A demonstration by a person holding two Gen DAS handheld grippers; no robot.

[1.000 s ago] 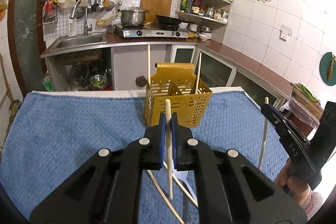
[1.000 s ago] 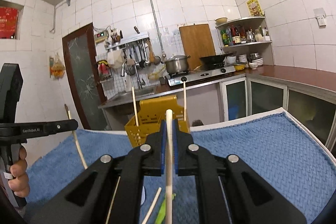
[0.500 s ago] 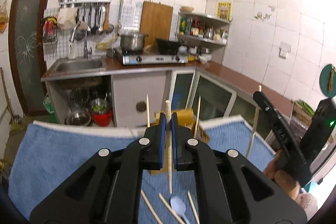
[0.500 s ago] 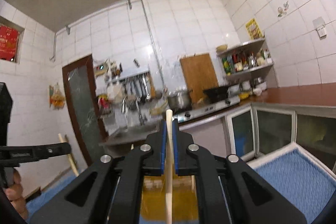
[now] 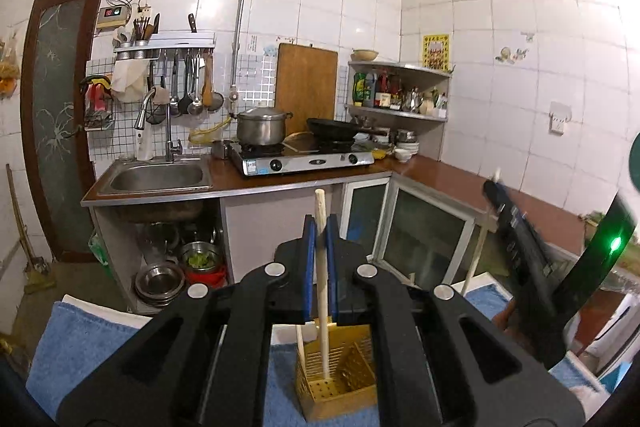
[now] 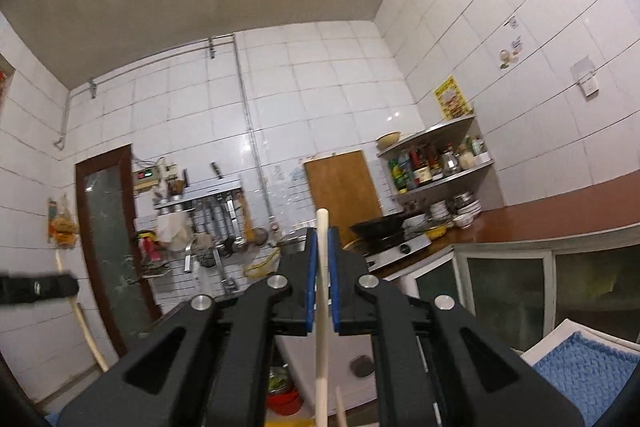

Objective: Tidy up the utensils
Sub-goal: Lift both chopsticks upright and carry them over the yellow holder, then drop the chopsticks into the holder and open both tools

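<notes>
In the left wrist view my left gripper (image 5: 319, 227) is shut on a pale wooden chopstick (image 5: 323, 291) held upright. Its lower end hangs over the open top of the yellow slotted utensil holder (image 5: 348, 379), which stands on the blue towel (image 5: 72, 339) and holds another chopstick (image 5: 300, 343). At the right, my right gripper (image 5: 496, 195) grips its own chopstick (image 5: 476, 263). In the right wrist view my right gripper (image 6: 322, 239) is shut on that chopstick (image 6: 322, 327) and tilted upward. The left gripper (image 6: 68, 285) with its stick (image 6: 86, 327) shows at the left edge.
Beyond the table are a counter with a sink (image 5: 156, 179), a gas stove (image 5: 304, 163) with a pot and a pan, and a corner shelf of bottles (image 5: 396, 95). A corner of the towel (image 6: 580, 363) shows low on the right.
Both grippers have risen with their chopsticks and come in over the yellow holder. The loose utensils on the towel have dropped out of view. The right wrist view has tilted up toward the ceiling.
</notes>
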